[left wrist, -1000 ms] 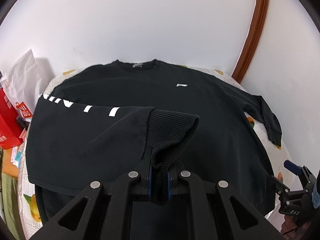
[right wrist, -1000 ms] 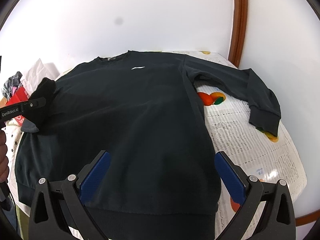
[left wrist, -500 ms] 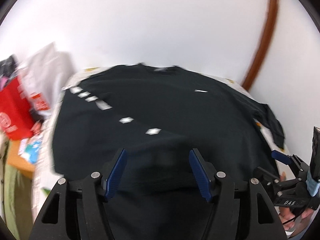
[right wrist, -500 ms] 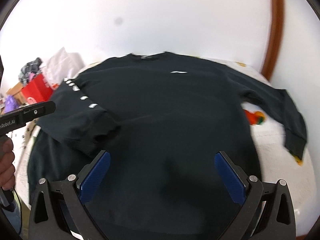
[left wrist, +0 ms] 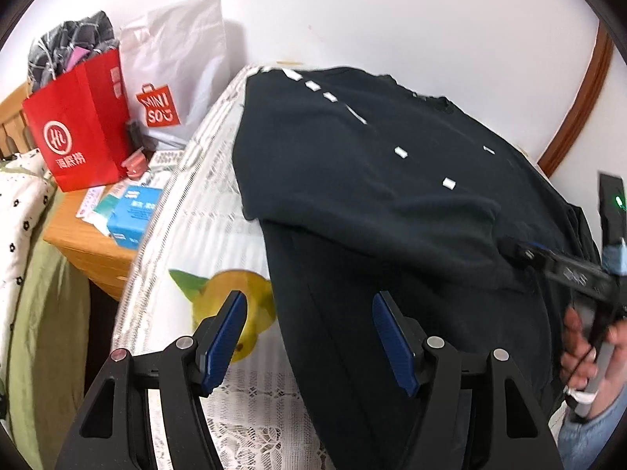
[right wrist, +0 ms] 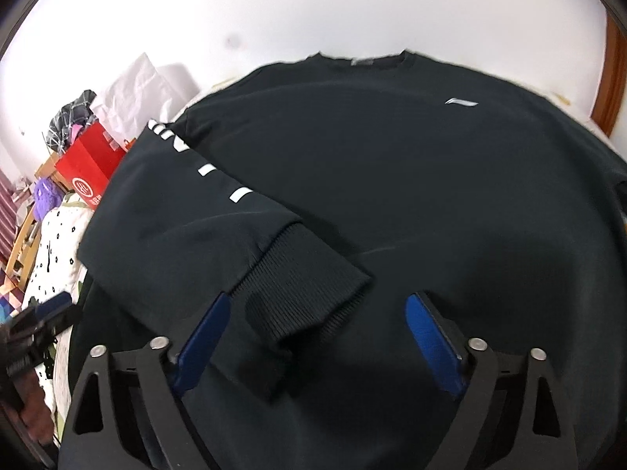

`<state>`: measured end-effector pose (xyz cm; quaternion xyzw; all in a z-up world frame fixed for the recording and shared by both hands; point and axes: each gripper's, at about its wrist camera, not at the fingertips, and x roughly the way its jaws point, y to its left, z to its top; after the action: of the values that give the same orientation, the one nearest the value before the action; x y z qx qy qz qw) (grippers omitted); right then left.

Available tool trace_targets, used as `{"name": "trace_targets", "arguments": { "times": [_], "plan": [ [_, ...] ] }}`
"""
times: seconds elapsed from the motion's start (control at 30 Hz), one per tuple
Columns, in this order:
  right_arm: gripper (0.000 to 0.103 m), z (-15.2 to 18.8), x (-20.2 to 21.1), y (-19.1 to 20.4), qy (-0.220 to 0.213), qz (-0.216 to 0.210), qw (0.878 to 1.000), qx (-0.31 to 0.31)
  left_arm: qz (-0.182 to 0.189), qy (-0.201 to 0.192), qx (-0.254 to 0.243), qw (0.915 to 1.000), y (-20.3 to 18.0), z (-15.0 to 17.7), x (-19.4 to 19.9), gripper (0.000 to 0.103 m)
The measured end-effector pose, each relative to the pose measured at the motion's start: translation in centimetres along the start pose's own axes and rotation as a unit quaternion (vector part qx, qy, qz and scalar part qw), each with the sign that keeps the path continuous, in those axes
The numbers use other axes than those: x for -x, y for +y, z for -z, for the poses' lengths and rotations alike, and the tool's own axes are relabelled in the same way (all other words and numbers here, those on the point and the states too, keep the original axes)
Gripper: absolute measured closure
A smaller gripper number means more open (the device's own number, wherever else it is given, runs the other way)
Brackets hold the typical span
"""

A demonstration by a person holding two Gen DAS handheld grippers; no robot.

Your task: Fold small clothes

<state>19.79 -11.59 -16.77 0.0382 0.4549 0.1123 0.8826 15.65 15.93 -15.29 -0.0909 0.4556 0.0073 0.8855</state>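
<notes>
Now that the left tool (left wrist: 309,337) has let go of the ribbed cuff it was pinching a second ago, its blue-padded jaws stand wide apart and empty, hanging over the near edge of the bed with the garment's side hem just ahead of them. It has also swung toward the bedside, so the red paper shopping bag (left wrist: 78,125) and white plastic bag (left wrist: 176,74) sit well off to its left. The right tool (right wrist: 317,337) is likewise spread wide with nothing in it, and it has come in close: the dropped ribbed cuff (right wrist: 301,297) lies just ahead of it, between its jaws.

That release looks like the first sleeve fold finished, with the other sleeve and the body folds probably left to do.

The black long-sleeved sweatshirt (right wrist: 392,180) lies face up and mostly flat on the bed's white lace cover printed with fruit (left wrist: 203,235). Its sleeve with white block lettering (right wrist: 188,203) runs diagonally from the shoulder across the chest, away from the left tool and toward the right one. A small white logo (right wrist: 462,102) shows farther ahead near the collar.
</notes>
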Motion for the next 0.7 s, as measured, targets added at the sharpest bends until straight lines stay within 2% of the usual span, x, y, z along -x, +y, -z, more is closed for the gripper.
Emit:
{"name": "trace_targets", "arguments": {
  "times": [0.07,0.13,0.17,0.2,0.23,0.47,0.7],
  "plan": [
    [0.039,-0.3,-1.0,0.7,0.005,0.010,1.000,0.010,-0.005,0.004,-0.005,1.0000,-0.2,0.2,-0.7,0.039],
    [0.060,-0.7,-1.2,1.6,-0.005,0.023,0.999,0.029,-0.010,0.005,-0.001,0.9999,-0.4,0.1,-1.3,0.039],
    [0.078,-1.0,-1.1,2.0,-0.008,0.020,0.999,0.042,-0.011,0.004,0.005,0.9999,-0.3,0.0,-1.6,0.039],
    [0.085,-1.5,-0.9,2.2,-0.008,0.006,0.999,0.051,-0.013,0.002,0.009,0.9999,-0.2,0.0,-1.7,0.039],
    [0.085,-2.0,-0.5,2.3,-0.011,-0.004,0.999,0.051,-0.016,0.000,0.013,0.9998,-0.2,-0.2,-1.9,0.039],
    [0.087,-6.1,3.3,2.0,-0.082,0.001,0.994,0.071,-0.049,0.002,0.011,0.9987,-0.2,-0.9,-2.8,0.040],
    [0.087,-10.4,6.4,-2.8,-0.137,0.027,0.989,0.050,-0.071,0.005,0.006,0.9974,-0.2,-1.4,-3.1,0.041]
  ]
}}
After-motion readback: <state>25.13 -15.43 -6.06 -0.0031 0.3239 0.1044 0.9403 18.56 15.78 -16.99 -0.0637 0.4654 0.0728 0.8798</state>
